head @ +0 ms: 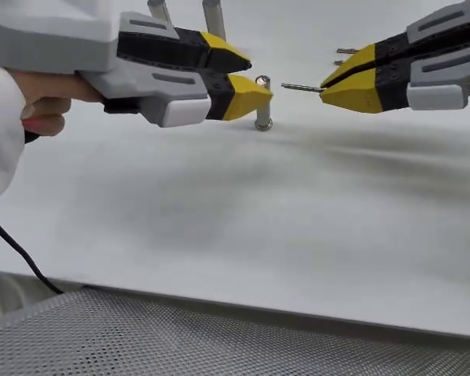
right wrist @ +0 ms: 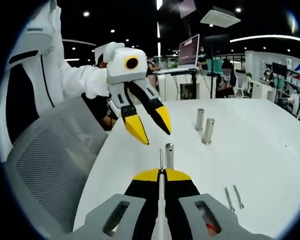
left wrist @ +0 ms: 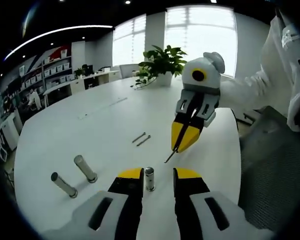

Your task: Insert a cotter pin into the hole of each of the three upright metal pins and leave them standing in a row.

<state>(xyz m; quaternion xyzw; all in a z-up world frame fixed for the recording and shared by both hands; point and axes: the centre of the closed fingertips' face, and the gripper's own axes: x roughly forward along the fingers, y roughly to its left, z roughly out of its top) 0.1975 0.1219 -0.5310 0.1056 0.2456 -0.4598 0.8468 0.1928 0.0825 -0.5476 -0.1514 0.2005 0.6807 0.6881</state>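
1. My right gripper (head: pixel 325 86) has its jaws clamped on a cotter pin (head: pixel 301 88) — long axis level, free tip aimed at the nearest metal pin (head: pixel 263 110).
2. My left gripper (head: pixel 257 78) — jaws apart, flanking that upright pin on the white surface (head: pixel 298 219).

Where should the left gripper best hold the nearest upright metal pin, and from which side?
Take the nearest pin at mid-shaft, level, from the side opposite the cotter pin: it stands upright, and its top should probably stay free.
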